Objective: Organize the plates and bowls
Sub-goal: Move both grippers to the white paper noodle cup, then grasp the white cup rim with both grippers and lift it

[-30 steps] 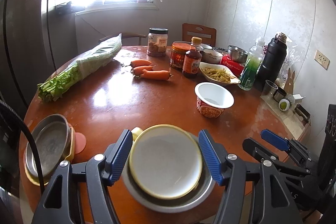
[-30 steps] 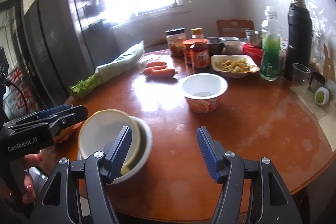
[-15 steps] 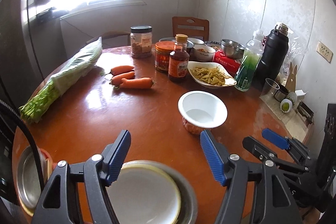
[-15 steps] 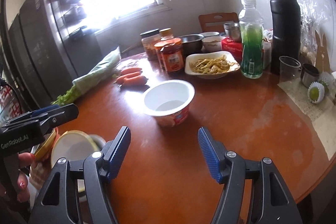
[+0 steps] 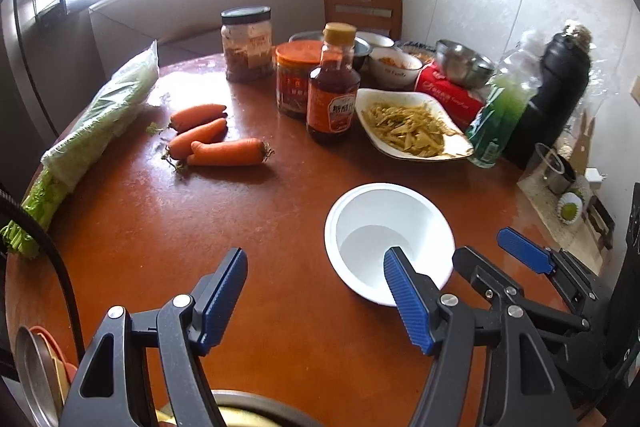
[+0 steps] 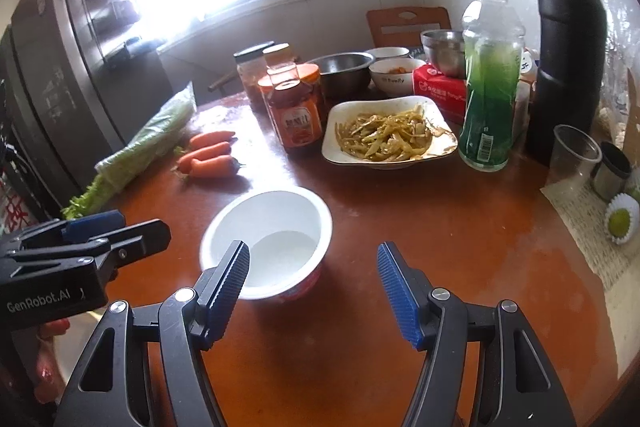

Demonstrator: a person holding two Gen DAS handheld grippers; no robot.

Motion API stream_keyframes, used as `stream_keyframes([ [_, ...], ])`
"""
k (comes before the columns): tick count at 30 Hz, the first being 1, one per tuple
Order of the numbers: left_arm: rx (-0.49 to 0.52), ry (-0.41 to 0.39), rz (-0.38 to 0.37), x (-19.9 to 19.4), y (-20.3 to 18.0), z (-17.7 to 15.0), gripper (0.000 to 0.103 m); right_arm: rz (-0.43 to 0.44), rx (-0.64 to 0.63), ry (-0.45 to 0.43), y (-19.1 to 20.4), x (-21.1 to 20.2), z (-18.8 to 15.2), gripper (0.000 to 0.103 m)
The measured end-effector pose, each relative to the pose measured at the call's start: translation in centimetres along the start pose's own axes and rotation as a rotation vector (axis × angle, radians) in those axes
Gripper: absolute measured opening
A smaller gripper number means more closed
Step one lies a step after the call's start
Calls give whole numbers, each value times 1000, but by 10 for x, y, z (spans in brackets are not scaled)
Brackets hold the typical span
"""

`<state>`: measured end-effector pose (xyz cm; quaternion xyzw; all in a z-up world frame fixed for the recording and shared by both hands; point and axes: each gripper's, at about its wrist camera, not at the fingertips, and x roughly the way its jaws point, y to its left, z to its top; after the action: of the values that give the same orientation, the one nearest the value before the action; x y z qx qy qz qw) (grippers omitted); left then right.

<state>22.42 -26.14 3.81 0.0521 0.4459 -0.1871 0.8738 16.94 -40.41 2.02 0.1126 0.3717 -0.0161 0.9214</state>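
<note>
An empty white paper bowl (image 5: pixel 384 227) with a red printed side stands on the round brown table (image 5: pixel 160 239). My left gripper (image 5: pixel 316 255) hovers open just left of it, nothing between the fingers. In the right wrist view the same bowl (image 6: pixel 276 227) sits just ahead of my right gripper (image 6: pixel 312 251), which is open and empty; its left finger overlaps the bowl's near rim. At the bottom edge the rim of a steel bowl holding a yellow-rimmed plate (image 5: pixel 248 407) just shows. A stack of metal plates (image 5: pixel 36 375) sits at the lower left.
A white plate of food (image 6: pixel 384 139), steel bowls (image 6: pixel 344 67), a small white bowl (image 6: pixel 394 75), jars, a sauce bottle (image 5: pixel 334 87), a green bottle (image 6: pixel 490 87) and a black flask (image 6: pixel 568 47) crowd the back. Carrots (image 5: pixel 216 139) and bagged celery (image 5: pixel 100 115) lie left.
Both grippers have travelled across the table from the stacked bowl and plate toward the white paper bowl. The stack has slid out at the bottom of the left wrist view.
</note>
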Motion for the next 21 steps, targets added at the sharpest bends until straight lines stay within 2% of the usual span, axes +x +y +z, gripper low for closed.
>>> stream_keyframes([
  [3,-3,26,9,13,-1,4,70,-3,2,36,-5,18,2,68],
  [9,8,66,20,33,-4,7,70,11,-15,74,-6,40,2,55],
  [21,14,115,28,51,-7,6,70,35,-54,93,4,50,-4,35],
])
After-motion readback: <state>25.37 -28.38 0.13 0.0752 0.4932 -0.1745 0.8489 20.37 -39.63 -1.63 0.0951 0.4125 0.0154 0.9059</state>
